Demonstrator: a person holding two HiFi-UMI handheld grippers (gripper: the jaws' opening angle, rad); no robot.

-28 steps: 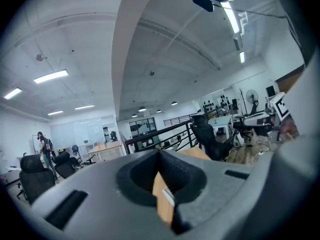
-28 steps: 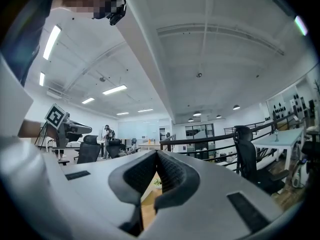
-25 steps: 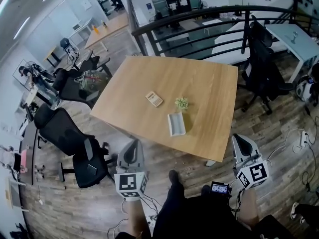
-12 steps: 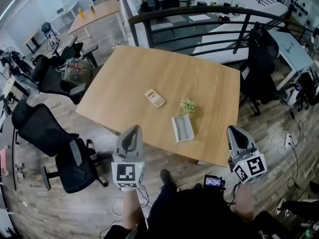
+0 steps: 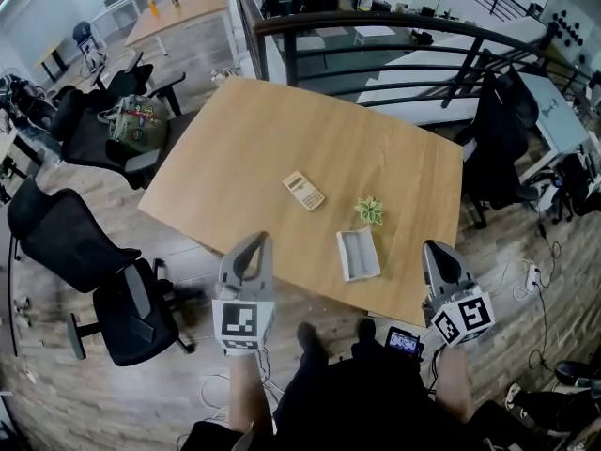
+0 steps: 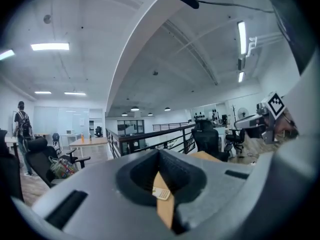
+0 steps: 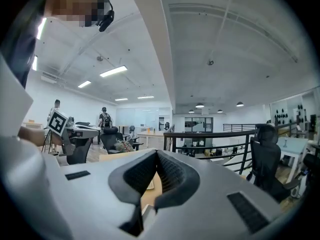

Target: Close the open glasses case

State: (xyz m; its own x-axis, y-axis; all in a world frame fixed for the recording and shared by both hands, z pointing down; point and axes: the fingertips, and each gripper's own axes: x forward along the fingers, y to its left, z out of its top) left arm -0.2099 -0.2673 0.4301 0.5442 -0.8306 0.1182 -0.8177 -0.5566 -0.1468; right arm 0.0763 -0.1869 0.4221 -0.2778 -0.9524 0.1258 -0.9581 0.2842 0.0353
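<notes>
Glasses case (image 5: 358, 255) open on bench (image 5: 282, 130); left gripper (image 5: 254, 244) and right gripper (image 5: 435, 252) flank it, fingers (image 6: 186, 176) pressed together, empty.

The left tongs (image 5: 255, 242) are held out at the near left, in front of the body, pointing toward the far side and close to level. In the left gripper view the left tongs (image 6: 159, 152) have their jaws together at the tips, with nothing gripped. Their marker cube (image 5: 242, 322) sits at the near end, above the bare left forearm (image 5: 246, 395).

The right tongs (image 5: 434, 250) are at the near right, roughly parallel to the left pair and well apart from them. In the right gripper view the right tongs (image 7: 156, 153) are likewise closed and empty. The right forearm (image 5: 452, 391) runs back toward the body.
</notes>
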